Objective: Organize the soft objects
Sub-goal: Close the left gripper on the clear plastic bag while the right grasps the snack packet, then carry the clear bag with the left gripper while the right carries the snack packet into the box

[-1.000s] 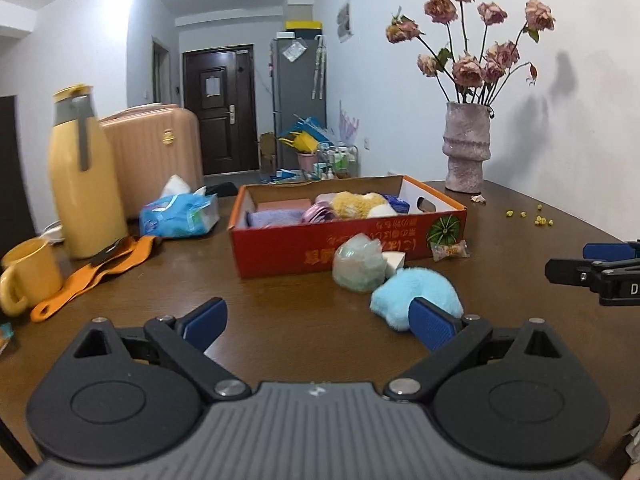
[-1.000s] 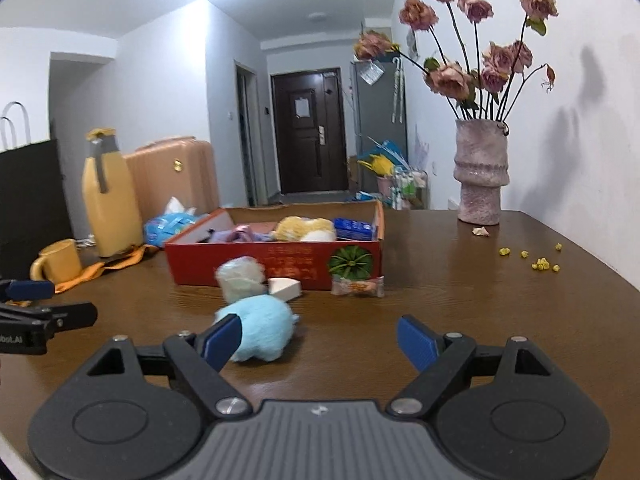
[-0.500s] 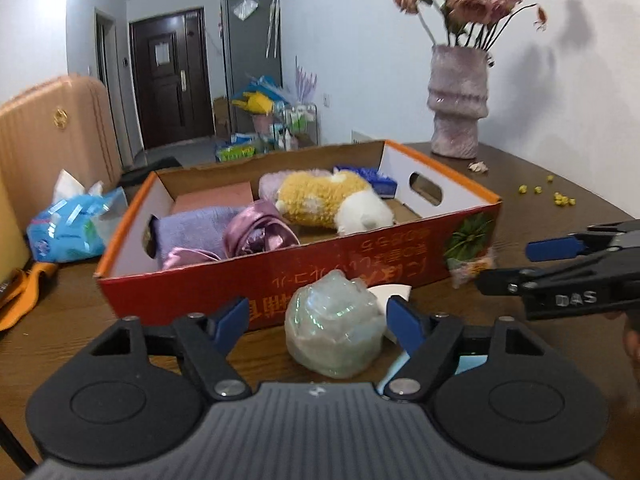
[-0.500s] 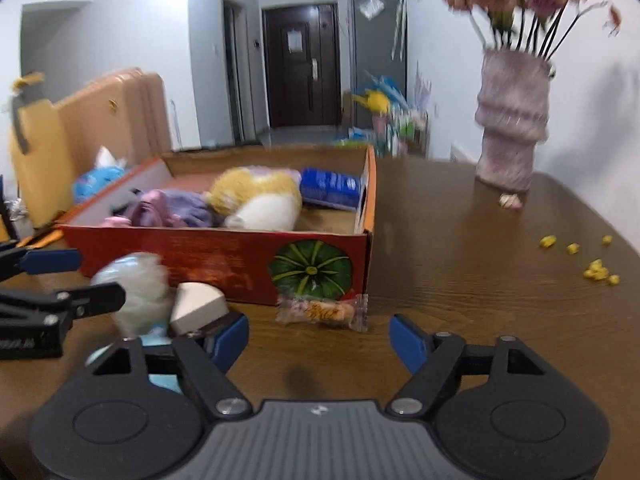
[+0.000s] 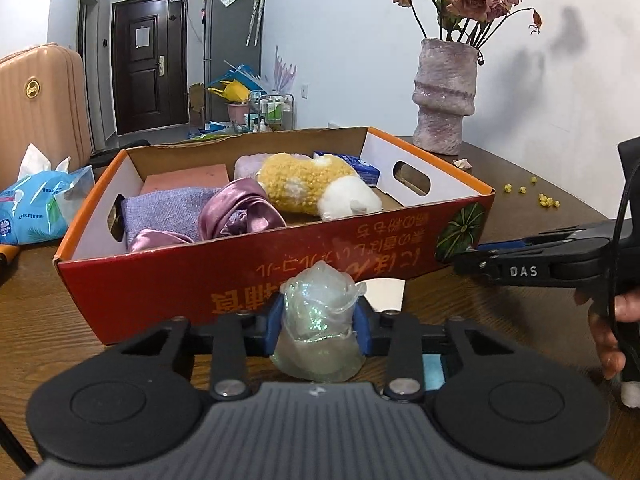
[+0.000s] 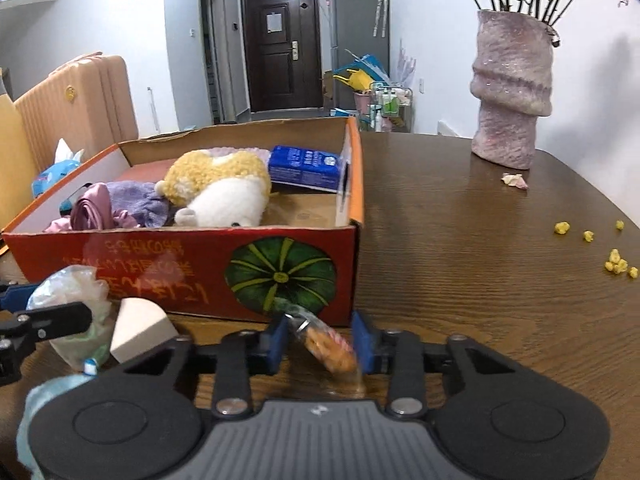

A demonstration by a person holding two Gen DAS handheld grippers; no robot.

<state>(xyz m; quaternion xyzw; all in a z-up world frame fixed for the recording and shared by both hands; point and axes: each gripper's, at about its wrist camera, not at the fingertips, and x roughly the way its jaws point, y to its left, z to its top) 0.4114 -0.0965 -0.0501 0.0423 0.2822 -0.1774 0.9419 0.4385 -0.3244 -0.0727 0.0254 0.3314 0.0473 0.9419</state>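
Table [image 6: 460, 240]: box [image 5: 248, 272] holds plush [image 5: 316, 188] (cloths [image 5: 200, 212] beside).

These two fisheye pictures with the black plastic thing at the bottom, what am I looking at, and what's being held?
A person holds a two-finger grasping tool in each hand, with a camera on each looking forward along its fingers. In the left view, the left tool is closed on a translucent glittery squishy toy. In the right view, the right tool is closed on a small snack packet. Both sit on a brown wooden table, before an orange cardboard box holding a yellow plush toy and purple cloths.
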